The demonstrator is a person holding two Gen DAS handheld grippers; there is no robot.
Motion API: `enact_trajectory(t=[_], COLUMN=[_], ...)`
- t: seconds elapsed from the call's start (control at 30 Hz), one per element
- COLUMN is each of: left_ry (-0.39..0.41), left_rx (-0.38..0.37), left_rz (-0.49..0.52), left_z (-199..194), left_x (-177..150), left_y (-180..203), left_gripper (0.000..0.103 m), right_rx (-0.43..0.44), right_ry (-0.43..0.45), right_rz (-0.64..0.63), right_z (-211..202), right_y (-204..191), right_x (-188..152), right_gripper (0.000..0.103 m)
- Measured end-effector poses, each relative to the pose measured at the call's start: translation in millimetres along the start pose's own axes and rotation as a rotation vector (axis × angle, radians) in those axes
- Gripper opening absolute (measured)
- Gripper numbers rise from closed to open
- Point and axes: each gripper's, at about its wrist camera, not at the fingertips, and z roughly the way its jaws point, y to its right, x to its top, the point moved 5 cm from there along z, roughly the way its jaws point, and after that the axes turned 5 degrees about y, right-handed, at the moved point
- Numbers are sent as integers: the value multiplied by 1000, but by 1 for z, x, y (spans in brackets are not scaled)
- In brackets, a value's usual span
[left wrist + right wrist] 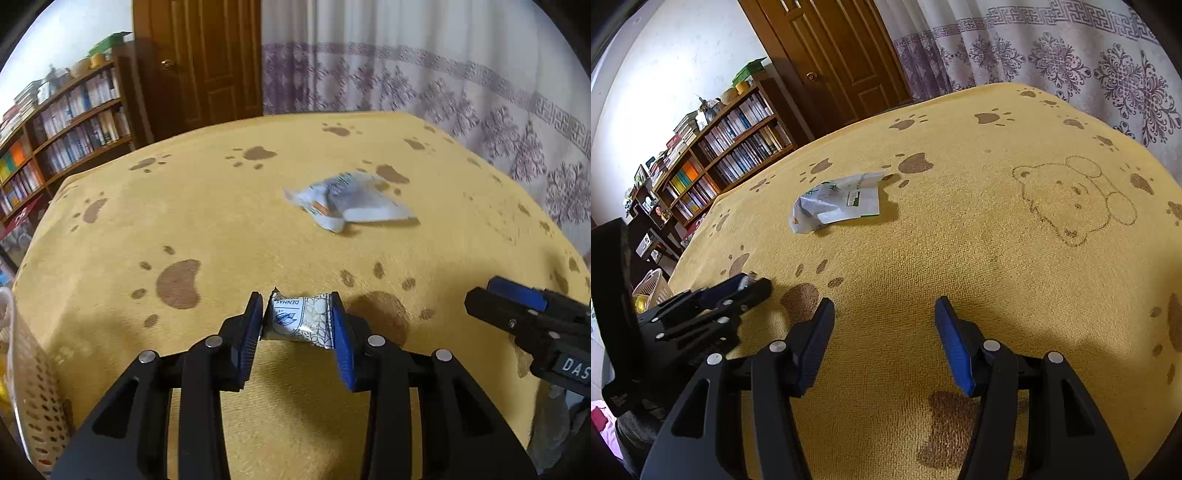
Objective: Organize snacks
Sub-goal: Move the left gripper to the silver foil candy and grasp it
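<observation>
Small wrapped snack (300, 320) is clamped between the left gripper (298, 325) jaws, pinched across its short sides and lifted just off the yellow cloth (221, 229). My guess: it's being carried to the white basket (33, 384), left of those jaws. Basket is cut off by the frame edge; contents unreadable apart from something yellow. Second snack, a crumpled white packet (836, 202), lies on the surface well ahead of both jaw pairs, untouched. Right gripper (884, 341) jaws open, nothing between them, hovering low over the cloth, likely lined up for that packet. Packet print too blurred to read.
</observation>
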Motion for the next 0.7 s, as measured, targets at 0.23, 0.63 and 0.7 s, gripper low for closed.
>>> enact_trajectory(t=[0.23,0.63,0.7], left_ry=[46,71,78], left_rx=[42,64,65], left_rz=[-54,-106,-117], left_z=[-19,-35,-39], left_x=[9,14,16], left_y=[-16,-37,-41], left_gripper=[24,24,24], right_rx=[-1,10,7], right_ry=[0,-58,-39], right_rz=[-2,-41,-35], right_z=[0,28,41], right_y=[0,-17,-22], right_x=[0,29,46], right_gripper=[57,74,78])
